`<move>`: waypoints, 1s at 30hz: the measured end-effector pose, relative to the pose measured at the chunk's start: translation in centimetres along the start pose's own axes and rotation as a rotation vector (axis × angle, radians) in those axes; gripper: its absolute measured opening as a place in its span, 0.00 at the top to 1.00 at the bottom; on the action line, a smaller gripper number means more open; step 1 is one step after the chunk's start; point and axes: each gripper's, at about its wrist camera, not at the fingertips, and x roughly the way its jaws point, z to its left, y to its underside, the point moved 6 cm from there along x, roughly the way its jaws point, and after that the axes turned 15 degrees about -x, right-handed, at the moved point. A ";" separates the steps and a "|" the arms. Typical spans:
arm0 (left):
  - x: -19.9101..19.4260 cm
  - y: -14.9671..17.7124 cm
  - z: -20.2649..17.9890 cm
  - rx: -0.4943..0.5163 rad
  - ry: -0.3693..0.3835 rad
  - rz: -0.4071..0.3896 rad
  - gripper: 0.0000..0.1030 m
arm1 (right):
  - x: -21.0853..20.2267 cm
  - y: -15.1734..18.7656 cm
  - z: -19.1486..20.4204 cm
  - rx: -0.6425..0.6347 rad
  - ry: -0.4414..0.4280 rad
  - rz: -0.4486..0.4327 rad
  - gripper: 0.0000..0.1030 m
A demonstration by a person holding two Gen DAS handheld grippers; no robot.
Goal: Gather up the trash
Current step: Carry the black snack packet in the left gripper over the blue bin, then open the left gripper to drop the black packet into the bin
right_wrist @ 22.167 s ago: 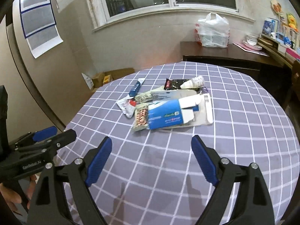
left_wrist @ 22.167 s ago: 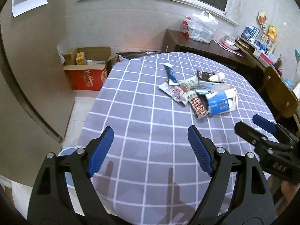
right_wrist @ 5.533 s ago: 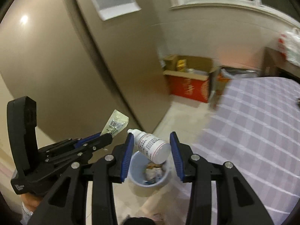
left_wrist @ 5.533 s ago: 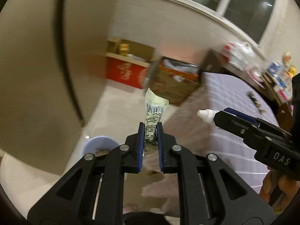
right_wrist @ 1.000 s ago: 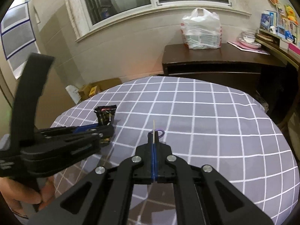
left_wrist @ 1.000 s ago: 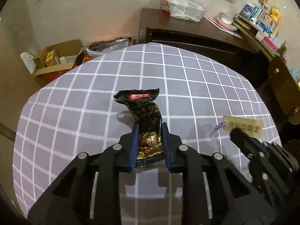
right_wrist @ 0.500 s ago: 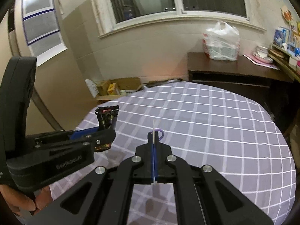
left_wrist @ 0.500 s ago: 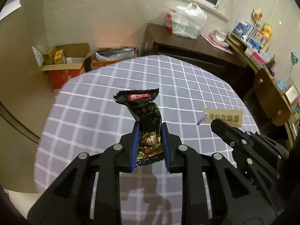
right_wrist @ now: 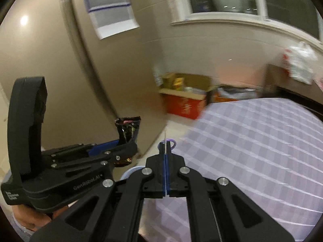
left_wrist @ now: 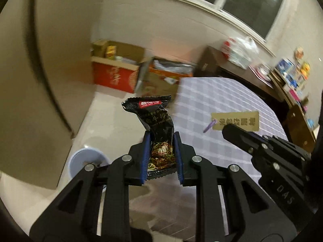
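My left gripper [left_wrist: 160,138] is shut on a black snack wrapper [left_wrist: 155,117], which sticks up from between the blue pads. It hangs over the floor just left of the table's edge. My right gripper [right_wrist: 165,147] is shut on a thin gold card [left_wrist: 236,121] with a purple loop [left_wrist: 210,126]; in the right wrist view the card shows edge-on. A light blue bin [left_wrist: 86,159] stands on the floor at lower left, below and left of both grippers. In the right wrist view the left gripper [right_wrist: 129,145] with the wrapper [right_wrist: 128,130] is just left of my own fingers.
The round table [left_wrist: 222,100] with its purple checked cloth lies to the right. Open cardboard boxes [left_wrist: 115,74] stand on the floor by the far wall. A dark sideboard with a white plastic bag [left_wrist: 240,50] is behind the table. A beige wall [left_wrist: 40,80] closes the left side.
Both grippers have swung left from over the table to its edge, so the floor and the bin have come into view. Wrapper and card stay gripped as before.
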 end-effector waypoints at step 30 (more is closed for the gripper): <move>7.2 0.9 24.1 -0.232 -0.240 0.122 0.78 | 21.0 2.9 15.7 -0.109 -0.080 0.232 0.45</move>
